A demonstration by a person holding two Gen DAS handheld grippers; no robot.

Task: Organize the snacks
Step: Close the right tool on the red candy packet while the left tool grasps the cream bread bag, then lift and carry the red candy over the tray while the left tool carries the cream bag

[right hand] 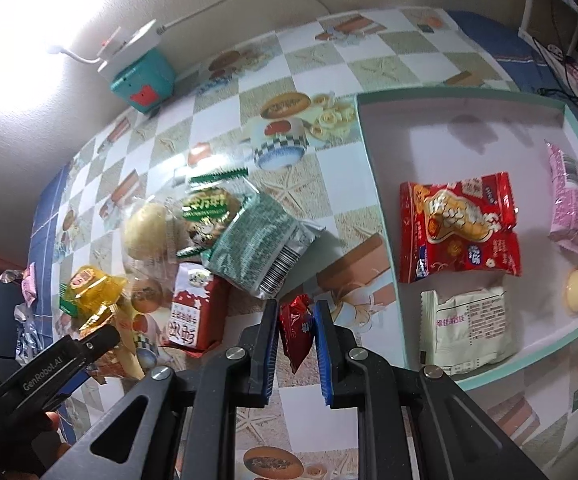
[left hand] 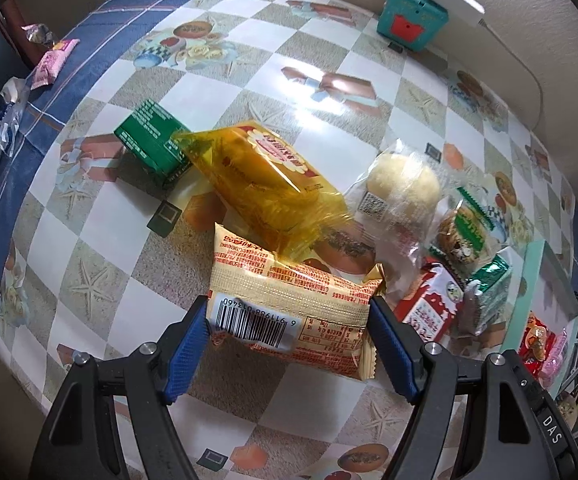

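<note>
Left gripper grasping a cream-and-red crinkled plastic snack packet at lower centre, right gripper clenched on a small red foil sachet at lower centre, shallow teal-rimmed cardboard tray at right, patterned checkered tablecloth beneath.

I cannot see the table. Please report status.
Left gripper shut on cream barcode packet. Right gripper shut on small red foil packet. Teal-rimmed tray unobstructed.

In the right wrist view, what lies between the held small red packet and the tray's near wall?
Only bare checked tablecloth separates the small red foil packet in the right gripper from the shallow mint-rimmed tray.
</note>
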